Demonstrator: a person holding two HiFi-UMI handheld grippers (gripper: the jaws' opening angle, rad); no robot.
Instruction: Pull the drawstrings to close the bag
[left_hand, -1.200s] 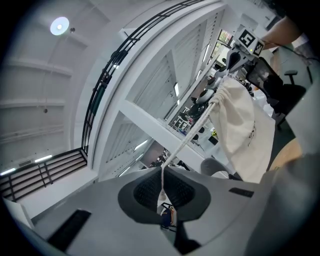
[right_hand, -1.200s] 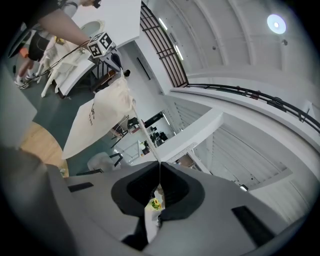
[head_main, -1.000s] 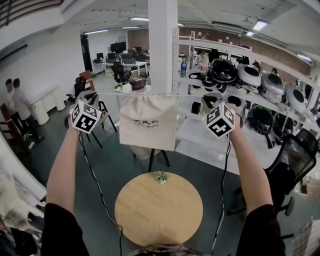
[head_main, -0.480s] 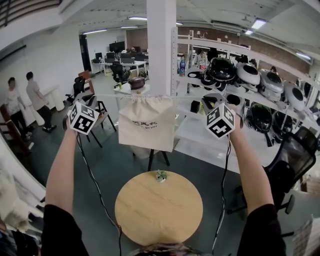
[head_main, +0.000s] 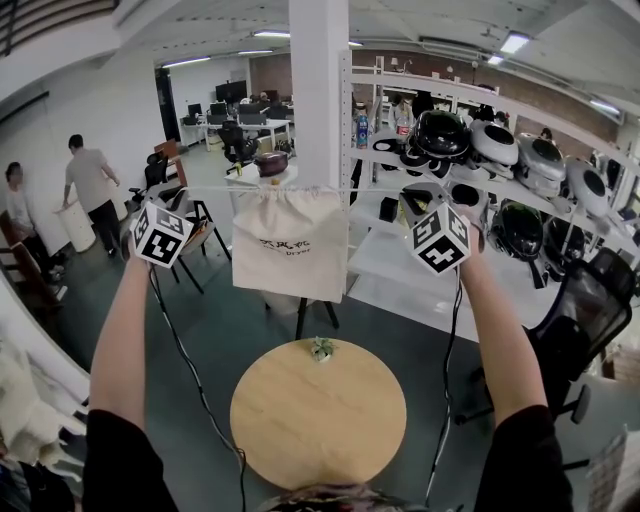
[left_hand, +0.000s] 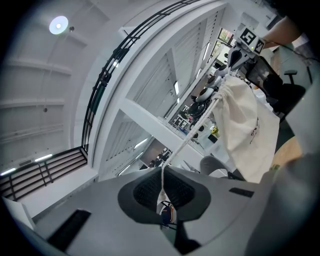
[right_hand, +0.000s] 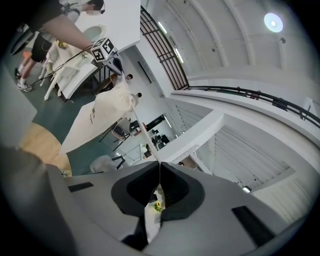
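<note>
Bag (head_main: 290, 243) hangs gathered in mid-air over the round worktop (head_main: 318, 410), left claw (left_hand: 162, 172) and right claw (right_hand: 160, 172) each pinching a taut drawstring (head_main: 375, 189) end; pulling harder could slip the thin cord free and drop the bag.

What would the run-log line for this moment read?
left claw: shut on drawstring | right claw: shut on drawstring | bag: hanging from taut drawstring between claws

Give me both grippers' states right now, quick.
left gripper: closed, holding the left drawstring.
right gripper: closed, holding the right drawstring.
</note>
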